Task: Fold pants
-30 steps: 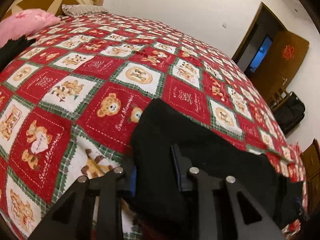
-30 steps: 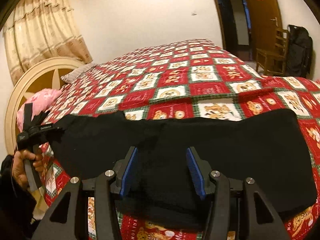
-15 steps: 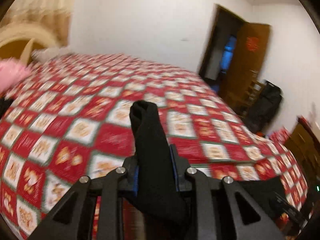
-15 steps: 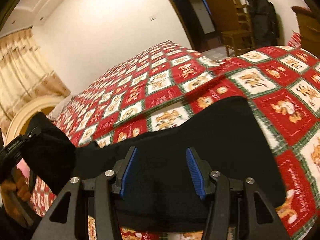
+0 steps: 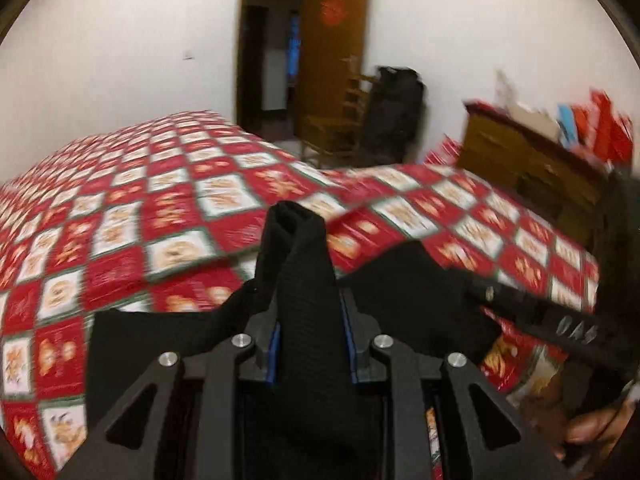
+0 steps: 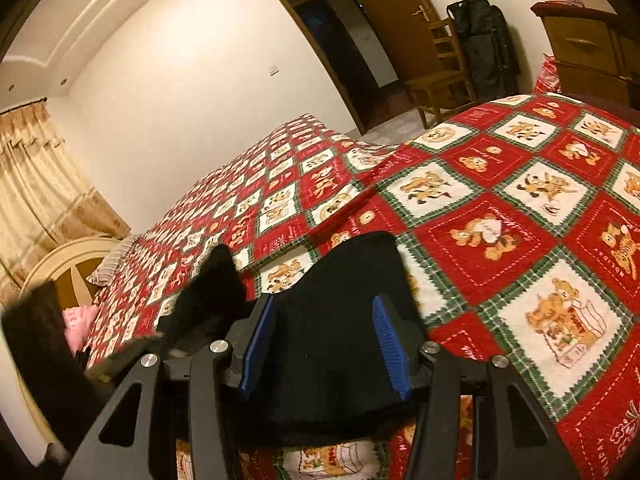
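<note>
A bunched strip of the black pants is clamped between the blue-padded fingers of the left gripper, and the cloth is seen standing up past the fingertips in a rounded fold. From there the rest of the pants is spread down and outward over the quilt, which is patterned in red and white squares with bears. The left view is blurred, so finer detail of the fabric cannot be made out.

The right gripper is held with its jaws apart. Black cloth is seen between and under the blue pads, but they are not pressed onto it (whether the pads touch the fabric cannot be told). This part of the pants lies flat on the quilt, near its front edge, with one end reaching forward onto a white square.

In the left view the right gripper is seen as a dark bar at the right, over the far end of the pants. At the left of the right view a raised black shape is seen, too blurred to be named.

A chair is seen by the open door, and a dresser is seen at the right.
</note>
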The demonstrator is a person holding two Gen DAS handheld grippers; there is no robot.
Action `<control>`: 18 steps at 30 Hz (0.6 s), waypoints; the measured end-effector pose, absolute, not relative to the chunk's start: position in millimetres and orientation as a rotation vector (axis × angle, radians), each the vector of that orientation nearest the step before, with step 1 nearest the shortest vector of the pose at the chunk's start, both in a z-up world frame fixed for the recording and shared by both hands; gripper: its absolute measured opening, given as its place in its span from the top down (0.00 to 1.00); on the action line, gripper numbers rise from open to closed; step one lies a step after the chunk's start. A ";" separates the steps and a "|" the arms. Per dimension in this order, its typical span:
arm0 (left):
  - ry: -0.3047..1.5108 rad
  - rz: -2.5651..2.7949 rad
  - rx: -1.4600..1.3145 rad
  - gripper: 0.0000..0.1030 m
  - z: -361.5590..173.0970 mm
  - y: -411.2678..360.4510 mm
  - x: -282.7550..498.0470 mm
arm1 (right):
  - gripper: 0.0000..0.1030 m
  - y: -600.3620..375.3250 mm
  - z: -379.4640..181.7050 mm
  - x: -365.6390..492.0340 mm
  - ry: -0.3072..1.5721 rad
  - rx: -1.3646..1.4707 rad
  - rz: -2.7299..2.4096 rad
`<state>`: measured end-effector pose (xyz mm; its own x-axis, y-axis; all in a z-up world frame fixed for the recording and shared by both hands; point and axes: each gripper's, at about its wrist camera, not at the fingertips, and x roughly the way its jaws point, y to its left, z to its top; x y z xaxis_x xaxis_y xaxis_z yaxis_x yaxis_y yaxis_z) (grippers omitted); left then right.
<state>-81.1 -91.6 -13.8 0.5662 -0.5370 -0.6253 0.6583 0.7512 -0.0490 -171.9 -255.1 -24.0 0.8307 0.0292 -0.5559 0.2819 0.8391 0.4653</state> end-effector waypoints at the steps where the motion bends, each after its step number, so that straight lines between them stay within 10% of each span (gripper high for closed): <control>1: 0.653 -0.705 0.237 0.75 -18.5 -99.5 -84.4 | 0.49 -255.9 -24.7 -171.7 0.584 0.573 -0.138; 8: 0.728 -0.734 0.319 0.69 -43.1 -108.6 -84.2 | 0.49 -255.4 -26.7 -170.0 0.588 0.597 -0.110; 13: 0.768 -0.807 0.289 0.27 -25.1 -100.4 -88.4 | 0.49 -266.0 -20.4 -172.5 0.568 0.666 -0.075; 18: 0.737 -0.851 0.212 0.19 8.7 -52.9 -87.4 | 0.49 -263.4 -13.9 -170.0 0.561 0.697 -0.017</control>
<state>-87.4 -52.9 8.7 0.4330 -0.6067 -0.6667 0.7468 0.6556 -0.1117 -170.0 -263.4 -13.9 0.8526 0.1681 -0.4948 0.1977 0.7727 0.6032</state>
